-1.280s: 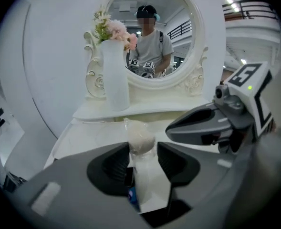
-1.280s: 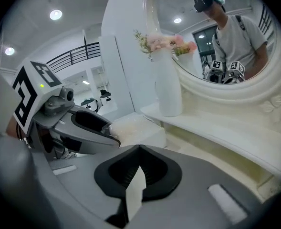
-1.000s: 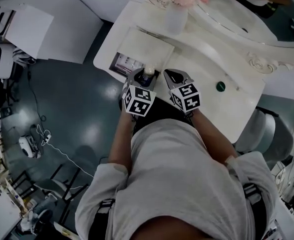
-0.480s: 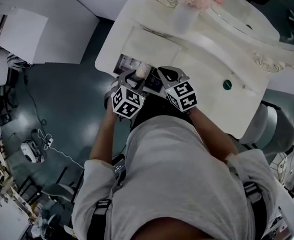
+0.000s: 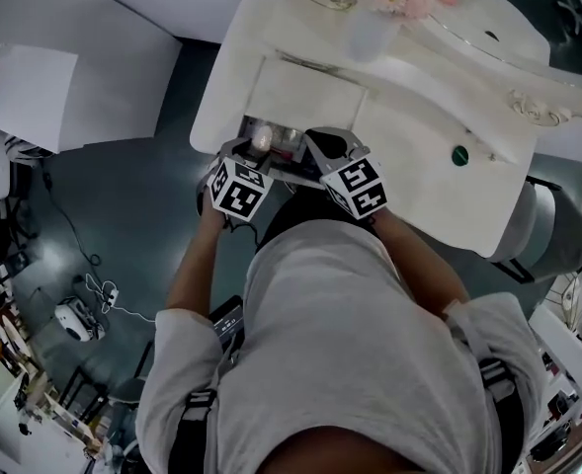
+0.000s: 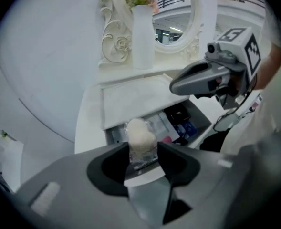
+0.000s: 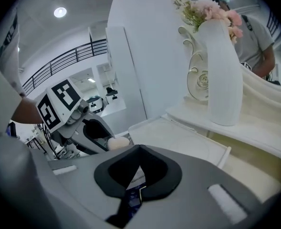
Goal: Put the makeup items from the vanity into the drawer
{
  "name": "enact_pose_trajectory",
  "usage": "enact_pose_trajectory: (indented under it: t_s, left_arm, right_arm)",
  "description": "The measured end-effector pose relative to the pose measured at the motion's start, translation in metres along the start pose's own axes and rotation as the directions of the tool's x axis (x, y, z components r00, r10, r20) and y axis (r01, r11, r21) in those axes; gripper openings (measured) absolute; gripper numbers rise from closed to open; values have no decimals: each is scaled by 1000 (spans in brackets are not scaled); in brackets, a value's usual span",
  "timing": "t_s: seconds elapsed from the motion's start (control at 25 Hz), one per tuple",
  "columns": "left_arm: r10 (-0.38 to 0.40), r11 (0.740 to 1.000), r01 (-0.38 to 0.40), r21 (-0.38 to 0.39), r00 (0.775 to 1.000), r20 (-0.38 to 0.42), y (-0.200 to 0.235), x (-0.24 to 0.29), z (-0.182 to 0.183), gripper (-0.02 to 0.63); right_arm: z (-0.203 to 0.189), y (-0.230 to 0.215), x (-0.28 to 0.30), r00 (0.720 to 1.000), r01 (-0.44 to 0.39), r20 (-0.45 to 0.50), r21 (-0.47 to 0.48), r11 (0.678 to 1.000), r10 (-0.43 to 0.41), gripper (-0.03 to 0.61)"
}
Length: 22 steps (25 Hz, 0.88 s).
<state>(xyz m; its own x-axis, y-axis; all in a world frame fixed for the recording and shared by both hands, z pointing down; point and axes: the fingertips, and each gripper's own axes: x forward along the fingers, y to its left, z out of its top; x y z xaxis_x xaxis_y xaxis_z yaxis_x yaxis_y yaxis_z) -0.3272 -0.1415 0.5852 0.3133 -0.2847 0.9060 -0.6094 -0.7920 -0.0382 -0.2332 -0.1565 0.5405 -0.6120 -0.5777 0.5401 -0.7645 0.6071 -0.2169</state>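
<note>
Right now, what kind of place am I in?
Probably a staged dressing-room corner inside a larger workspace: a white ornate vanity table with an oval carved-frame mirror, a white vase of pink flowers, and loose white cables on the grey floor.

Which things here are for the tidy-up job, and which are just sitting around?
For the job: cream-topped makeup item held in the left tongs; open drawer; vanity.
Just sitting around: vase of flowers; mirror.
</note>
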Motion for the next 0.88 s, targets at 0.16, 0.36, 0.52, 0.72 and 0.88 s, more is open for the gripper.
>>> enact_pose_trajectory:
  t_s: [0.16, 0.36, 0.52, 0.72, 0.88]
  left_arm:
    - [-15, 1000, 14, -15, 997, -75, 10, 7, -10, 184]
    - [-12, 1000, 10, -14, 991, -131, 16, 14, -19, 184]
    - [-23, 996, 6, -94, 983, -184, 18, 13, -22, 183]
    - [-69, 986, 34, -160, 972, -222, 14, 15, -23, 181]
    - [-3, 994, -18, -107, 982, -191, 17, 22, -20, 184]
  right_arm:
    - [1, 0, 6, 1000, 26, -5, 23, 999, -25, -2]
    - [-1, -7, 5, 999, 44, -19, 27, 999, -44, -2]
    - [-4, -9, 2, 999, 48, -27, 34, 998, -47, -2]
    - [-7, -11, -1, 999, 40, -28, 31, 999, -39, -2]
    - [-5, -9, -4, 999, 36, -19, 28, 999, -35, -2]
